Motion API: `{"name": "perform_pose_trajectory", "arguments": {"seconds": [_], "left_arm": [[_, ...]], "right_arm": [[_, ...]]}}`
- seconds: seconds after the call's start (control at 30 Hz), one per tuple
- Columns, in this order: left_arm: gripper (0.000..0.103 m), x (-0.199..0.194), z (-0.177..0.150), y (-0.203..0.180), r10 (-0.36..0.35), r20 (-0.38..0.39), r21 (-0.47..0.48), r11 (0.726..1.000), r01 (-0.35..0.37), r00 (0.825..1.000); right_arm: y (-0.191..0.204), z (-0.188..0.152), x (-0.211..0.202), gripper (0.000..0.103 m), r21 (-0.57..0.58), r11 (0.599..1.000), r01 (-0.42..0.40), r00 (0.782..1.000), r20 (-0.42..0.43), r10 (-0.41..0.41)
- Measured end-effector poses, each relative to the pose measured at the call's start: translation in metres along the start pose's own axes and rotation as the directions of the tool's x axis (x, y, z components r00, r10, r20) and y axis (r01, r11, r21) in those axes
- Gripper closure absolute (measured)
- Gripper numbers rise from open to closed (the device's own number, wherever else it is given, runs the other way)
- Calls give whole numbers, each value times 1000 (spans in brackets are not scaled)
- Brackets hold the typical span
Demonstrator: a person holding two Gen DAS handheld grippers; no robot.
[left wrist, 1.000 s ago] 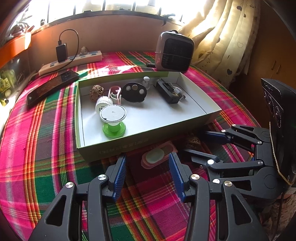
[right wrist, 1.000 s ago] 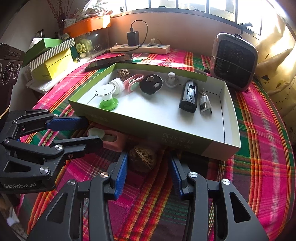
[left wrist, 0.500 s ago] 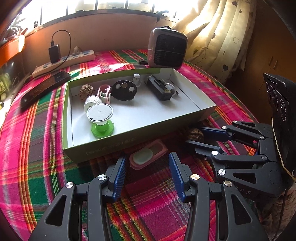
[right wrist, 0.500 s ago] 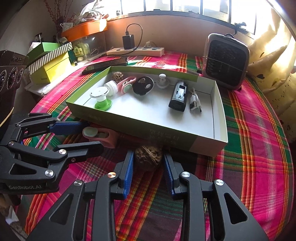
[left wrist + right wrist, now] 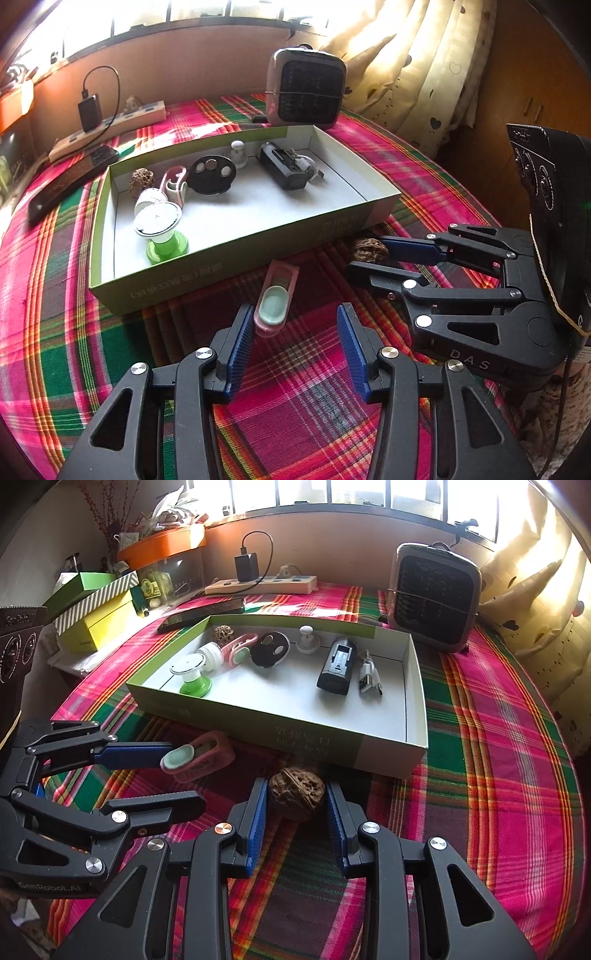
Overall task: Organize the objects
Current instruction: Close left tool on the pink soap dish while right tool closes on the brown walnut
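Observation:
A brown walnut (image 5: pixel 297 797) lies on the plaid cloth just in front of the green-walled box (image 5: pixel 258 727). My right gripper (image 5: pixel 296 806) is shut on it, both blue pads against its sides. The same walnut (image 5: pixel 365 248) shows in the right gripper (image 5: pixel 367 256) in the left wrist view. A pink case with a mint oval (image 5: pixel 275 306) lies before the box (image 5: pixel 240 273). My left gripper (image 5: pixel 295 325) stands open around its near end, the left fingertip touching it. In the right wrist view the pink case (image 5: pixel 207 755) sits by the left gripper (image 5: pixel 186 777).
The box holds another walnut (image 5: pixel 141 180), a second pink case, a black disc (image 5: pixel 211 174), a white knob, a black device (image 5: pixel 282 168), a USB cable (image 5: pixel 369 675) and a green-footed holder (image 5: pixel 162 236). Behind stand a heater (image 5: pixel 306 92), a power strip (image 5: pixel 262 585), a dark phone and stacked boxes (image 5: pixel 96 616).
The right gripper's jaws closed from wide apart onto the walnut. The left gripper moved in on the pink case, which now touches its left fingertip.

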State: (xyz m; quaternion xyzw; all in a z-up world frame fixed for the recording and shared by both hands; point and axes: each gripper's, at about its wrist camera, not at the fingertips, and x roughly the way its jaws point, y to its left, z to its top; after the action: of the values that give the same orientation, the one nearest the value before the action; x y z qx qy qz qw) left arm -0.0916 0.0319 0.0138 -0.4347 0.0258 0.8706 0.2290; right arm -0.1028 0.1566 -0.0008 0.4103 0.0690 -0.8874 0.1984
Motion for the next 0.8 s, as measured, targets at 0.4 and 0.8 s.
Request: {"name": "perform_pose_trajectory", "arguments": {"seconds": [0.4, 0.8], "left_arm": [[58, 12, 7, 1, 39, -20, -39, 998, -39, 999], [59, 18, 12, 2, 69, -15, -53, 996, -70, 998]], "right_arm": [[-5, -1, -2, 71, 11, 1000, -7, 1000, 1, 7], [-7, -2, -1, 71, 19, 1000, -16, 1000, -8, 16]]}}
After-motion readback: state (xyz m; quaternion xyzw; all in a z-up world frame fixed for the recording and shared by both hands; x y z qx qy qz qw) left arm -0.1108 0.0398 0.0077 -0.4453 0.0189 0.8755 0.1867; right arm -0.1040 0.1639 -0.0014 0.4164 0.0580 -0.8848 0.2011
